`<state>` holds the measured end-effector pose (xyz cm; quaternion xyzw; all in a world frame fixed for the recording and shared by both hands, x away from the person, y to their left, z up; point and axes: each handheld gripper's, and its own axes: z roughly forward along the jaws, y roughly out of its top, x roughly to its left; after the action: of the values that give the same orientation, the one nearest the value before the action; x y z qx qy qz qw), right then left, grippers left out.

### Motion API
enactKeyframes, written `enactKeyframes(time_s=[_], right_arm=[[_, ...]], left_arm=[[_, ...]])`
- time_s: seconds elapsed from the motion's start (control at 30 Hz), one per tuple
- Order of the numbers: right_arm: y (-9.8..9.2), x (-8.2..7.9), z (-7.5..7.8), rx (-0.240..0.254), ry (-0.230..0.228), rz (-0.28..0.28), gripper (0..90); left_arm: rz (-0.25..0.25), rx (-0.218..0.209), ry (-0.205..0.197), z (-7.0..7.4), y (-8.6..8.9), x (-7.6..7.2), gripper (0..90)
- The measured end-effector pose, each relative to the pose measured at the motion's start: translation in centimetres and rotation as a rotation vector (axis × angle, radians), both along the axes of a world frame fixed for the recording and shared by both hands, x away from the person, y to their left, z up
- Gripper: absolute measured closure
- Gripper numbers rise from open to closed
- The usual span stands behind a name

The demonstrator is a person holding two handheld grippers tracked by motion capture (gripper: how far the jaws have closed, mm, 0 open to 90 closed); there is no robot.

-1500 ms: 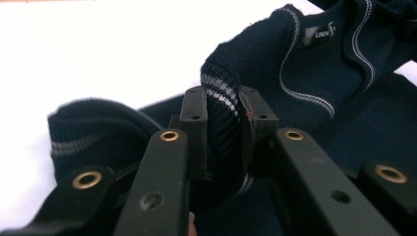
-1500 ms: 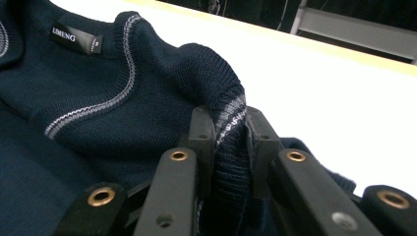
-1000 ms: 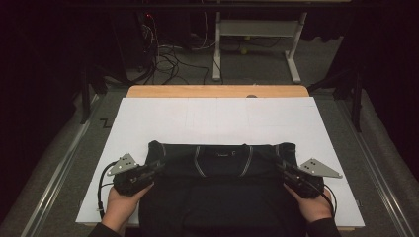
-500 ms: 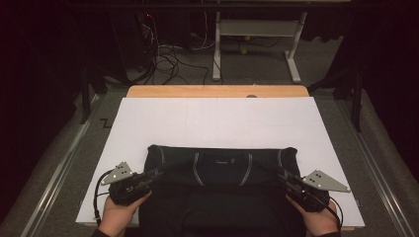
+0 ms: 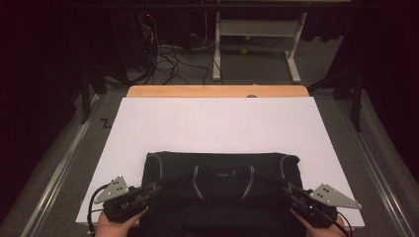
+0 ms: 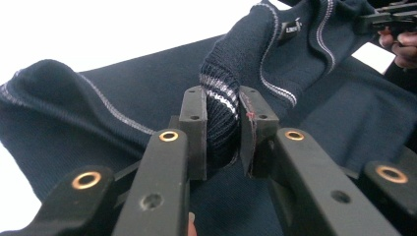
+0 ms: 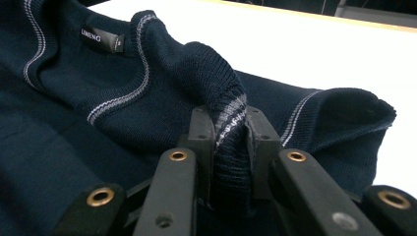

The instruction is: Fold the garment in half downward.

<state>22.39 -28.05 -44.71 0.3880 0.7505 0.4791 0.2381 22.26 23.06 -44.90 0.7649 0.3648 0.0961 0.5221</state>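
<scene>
I see a dark sweater (image 5: pixel 220 190) lying at the near edge of the white table (image 5: pixel 217 123), a strip of bare wood (image 5: pixel 217 91) showing along the far side. My left gripper (image 6: pixel 222 129) is clamped on a striped ribbed fold of it, and my right gripper (image 7: pixel 230 132) pinches another. Beyond the table lie grey carpet (image 5: pixel 346 64), tangled cables (image 5: pixel 170 54) and a white desk frame (image 5: pixel 257 34) in a dark room.

The counter (image 5: pixel 217 123) has a white top, and a wooden strip (image 5: pixel 217 91) runs along its far edge at 12 o'clock. Behind it, a white metal frame (image 5: pixel 254 42) stands on the grey floor (image 5: pixel 64 148). At 11 o'clock, tangled cables (image 5: pixel 165 57) lie on that floor.
</scene>
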Motion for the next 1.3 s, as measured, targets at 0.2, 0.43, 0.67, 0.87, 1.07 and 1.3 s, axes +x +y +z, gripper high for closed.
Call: enactKeyframes(time_s=[0.2,0.43,0.67,0.87,1.07,1.3], right_arm=[[-0.2,-1.1,-0.2,0.002,0.017,0.003,77.3],[0.0,-1.0,-0.9,-0.018,0.08,0.004,76.3],[0.1,0.0,-1.9,-0.046,0.174,-0.013,70.0],[-0.4,-0.2,-1.2,0.019,0.121,-0.03,47.3],[-1.1,0.4,-0.1,0.042,0.05,-0.097,43.7],[-1.6,4.3,0.5,0.015,0.036,-0.192,43.9]], left_arm=[[-0.01,0.006,0.017,-0.1,0.0,-1.2,71.5],[0.012,0.066,0.09,-1.4,0.1,-0.3,71.2],[0.034,0.085,0.186,-2.9,0.3,1.2,61.0],[0.103,0.078,0.115,-1.9,1.2,1.0,36.8],[0.182,0.064,0.05,-0.6,2.5,2.3,29.4],[0.259,0.026,0.083,-0.2,2.5,6.9,29.4]])
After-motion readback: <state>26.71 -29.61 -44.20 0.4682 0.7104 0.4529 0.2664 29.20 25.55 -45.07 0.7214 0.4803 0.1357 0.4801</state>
